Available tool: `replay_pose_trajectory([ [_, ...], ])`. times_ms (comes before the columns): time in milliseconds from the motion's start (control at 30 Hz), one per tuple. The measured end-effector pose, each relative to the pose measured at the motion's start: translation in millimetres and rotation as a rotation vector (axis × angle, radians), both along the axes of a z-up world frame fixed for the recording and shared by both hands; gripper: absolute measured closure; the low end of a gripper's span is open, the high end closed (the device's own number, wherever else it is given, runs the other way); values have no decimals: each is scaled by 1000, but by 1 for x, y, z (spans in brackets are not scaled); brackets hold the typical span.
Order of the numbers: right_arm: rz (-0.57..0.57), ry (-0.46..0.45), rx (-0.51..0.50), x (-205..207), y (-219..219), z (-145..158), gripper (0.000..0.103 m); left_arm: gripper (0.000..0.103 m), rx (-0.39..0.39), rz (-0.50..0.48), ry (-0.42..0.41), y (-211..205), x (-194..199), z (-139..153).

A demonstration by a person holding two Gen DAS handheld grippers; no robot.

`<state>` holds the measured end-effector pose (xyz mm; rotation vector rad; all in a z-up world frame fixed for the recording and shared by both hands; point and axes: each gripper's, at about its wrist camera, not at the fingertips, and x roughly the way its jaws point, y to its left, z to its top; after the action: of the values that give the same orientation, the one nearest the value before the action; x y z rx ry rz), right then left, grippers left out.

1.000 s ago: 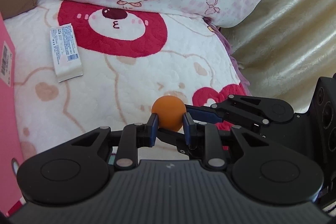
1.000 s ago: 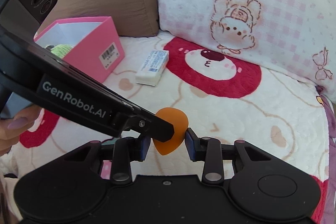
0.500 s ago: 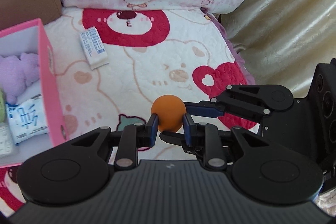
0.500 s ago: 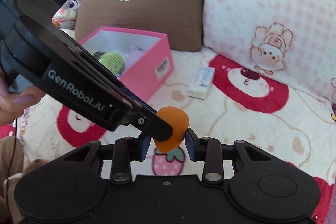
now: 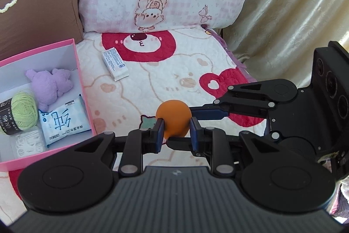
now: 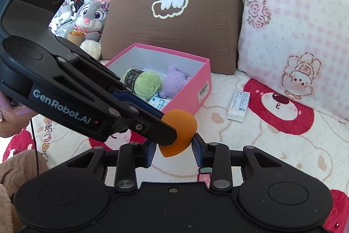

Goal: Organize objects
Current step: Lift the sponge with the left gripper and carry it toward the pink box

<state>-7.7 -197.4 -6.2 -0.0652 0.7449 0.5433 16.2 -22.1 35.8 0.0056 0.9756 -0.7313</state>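
Orange teardrop sponge point(image 5: 173, 121) hung above the bedspread point(image 5: 165, 80), pinched at once by 2 claws; the left gripper point(image 5: 174, 131) was clamped on its flanks, and the right gripper point(image 6: 174, 151) was clamped on it too, its fingers crossing from the side. Pink box point(image 5: 84, 88), already holding yarn point(image 5: 23, 110) and a purple plush point(image 5: 51, 84), lay to the left of the sponge and just beside it, on the left gripper's side; the sponge's pointed end faced down.
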Motion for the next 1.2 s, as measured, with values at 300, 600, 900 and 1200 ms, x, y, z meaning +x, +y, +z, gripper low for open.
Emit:
replay_pose_trajectory([
  [300,27,-29,-34,-12,26,4,63,80,-10,-4,-37,24,-22,6],
  [600,56,-103,-74,-13,56,23,63,80,-29,33,-80,62,-30,25],
  [900,117,-48,-22,19,100,50,63,81,-29,139,-49,111,-13,48],
  [1200,158,8,-32,52,136,63,63,81,-26,222,-34,142,10,56],
])
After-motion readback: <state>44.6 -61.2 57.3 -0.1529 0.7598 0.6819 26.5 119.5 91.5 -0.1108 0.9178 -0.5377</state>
